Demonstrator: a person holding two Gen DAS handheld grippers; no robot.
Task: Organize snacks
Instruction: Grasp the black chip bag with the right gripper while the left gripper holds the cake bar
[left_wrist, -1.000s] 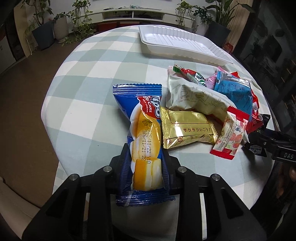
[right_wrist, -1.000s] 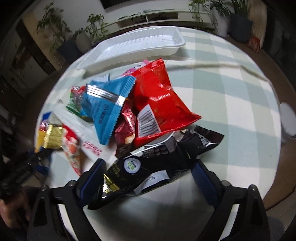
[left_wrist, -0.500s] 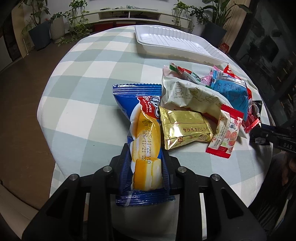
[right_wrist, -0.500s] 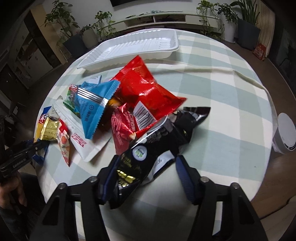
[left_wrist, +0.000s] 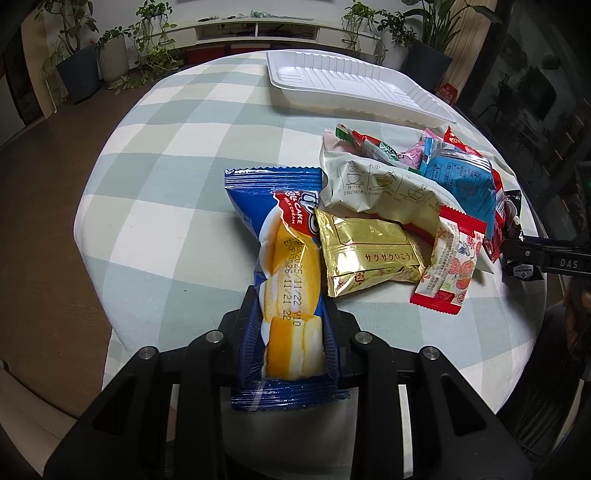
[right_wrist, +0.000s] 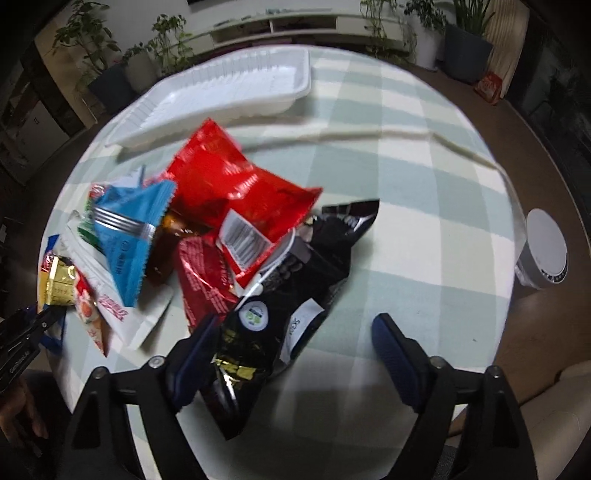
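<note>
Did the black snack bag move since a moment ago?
Yes. The black snack bag was lying low by the red bag; now its near end sits raised beside the right gripper, whose jaws stand wide apart, while the white tray stays put.

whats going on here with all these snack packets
A person with a gripper in each hand is sorting a pile of snacks on a checked table. The left gripper is clamped on a blue roll cake packet. The right gripper is open, with a black snack bag lying between its fingers. The white tray at the far side holds nothing yet, and the other packets sit heaped beside it.
</note>
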